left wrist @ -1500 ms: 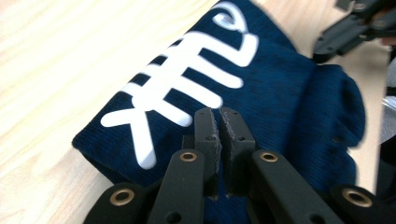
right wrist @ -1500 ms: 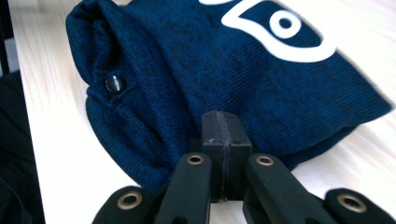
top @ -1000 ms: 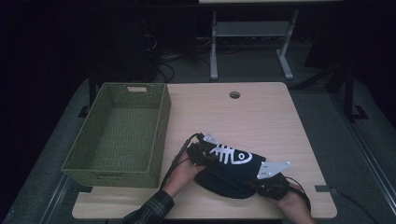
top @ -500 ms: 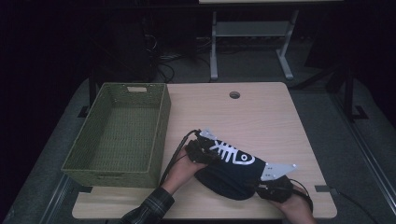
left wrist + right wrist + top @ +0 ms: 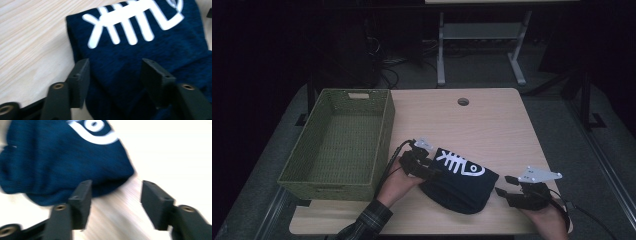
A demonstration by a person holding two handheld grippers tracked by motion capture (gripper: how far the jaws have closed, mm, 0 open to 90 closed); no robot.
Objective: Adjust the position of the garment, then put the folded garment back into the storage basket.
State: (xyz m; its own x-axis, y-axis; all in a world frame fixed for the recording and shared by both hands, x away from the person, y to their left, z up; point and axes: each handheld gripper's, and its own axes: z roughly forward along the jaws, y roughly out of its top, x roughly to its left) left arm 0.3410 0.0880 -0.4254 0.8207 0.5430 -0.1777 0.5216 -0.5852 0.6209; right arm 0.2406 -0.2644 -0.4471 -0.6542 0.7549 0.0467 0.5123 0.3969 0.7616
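1. Folded dark navy cloth [image 5: 459,182] with a white fish-skeleton print [image 5: 459,164], flat on the near half of the wooden table [image 5: 492,125], between both grippers.
2. In the left gripper view, same cloth [image 5: 140,57] seen close: bone bars of the print [image 5: 125,27] sharp, knit texture plain, folded edge running along bare wood grain [image 5: 30,47]; none of that texture readable from above.
3. Left gripper [image 5: 424,167] at the cloth's left edge, held by a hand [image 5: 396,182] with a plaid cuff; jaws spread wide, straddling the cloth's edge, nothing pinched.
4. In the right gripper view, blurred: rounded end of the cloth [image 5: 65,162] with the ring of the fish head [image 5: 93,131], just ahead of the jaws.
5. Right gripper [image 5: 507,192] just beside the cloth's right end, grey 3-cornered plate [image 5: 539,175] on top; jaws spread over bare table, clear of the fabric.
6. Green woven basket [image 5: 384,135] at the table's left side, near the left gripper, seen from above.
7. Round cable hole [image 5: 463,101] toward the far edge.
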